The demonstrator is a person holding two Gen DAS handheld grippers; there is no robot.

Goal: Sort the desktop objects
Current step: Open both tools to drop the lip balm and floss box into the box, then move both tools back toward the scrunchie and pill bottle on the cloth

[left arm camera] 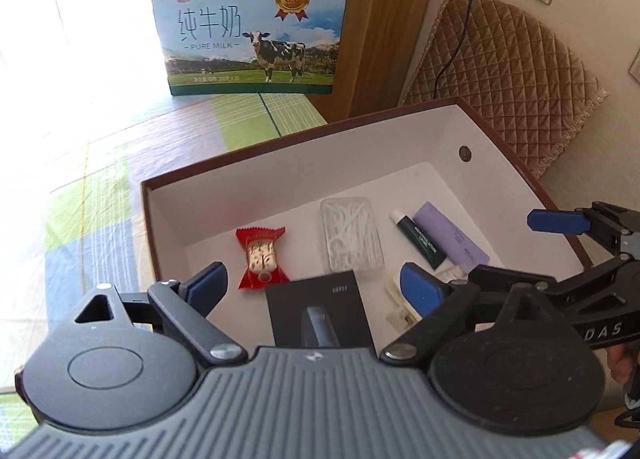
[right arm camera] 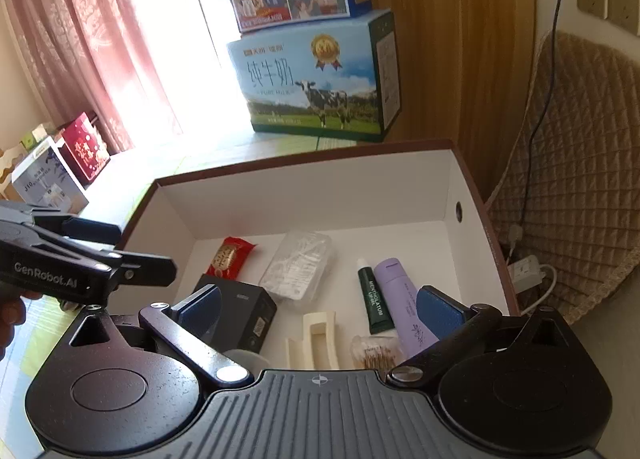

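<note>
Two hand-held grippers agape, empty — above box (left arm camera: 304,163) | black case (left arm camera: 320,307) beneath left hand-held gripper (left arm camera: 316,285)

Open box (right arm camera: 480,243), brown outside, white inside, small round hole in right wall. All sorted items lie flat on its floor:
- red-wrapped candy (left arm camera: 262,258), far left, clear window showing a pale sweet
- clear plastic case (left arm camera: 351,234) of white floss picks, centre, just right of candy
- small dark green tube (right arm camera: 373,299), white cap pointing to far wall, touching lavender tube (right arm camera: 404,299) on its right, both parallel
- black rectangular box (right arm camera: 240,313), near-left corner, small label on its side
- cream plastic clip (right arm camera: 316,339), near centre
- clear pack of cotton swabs (right arm camera: 374,353), just right of clip, below the tubes
</note>
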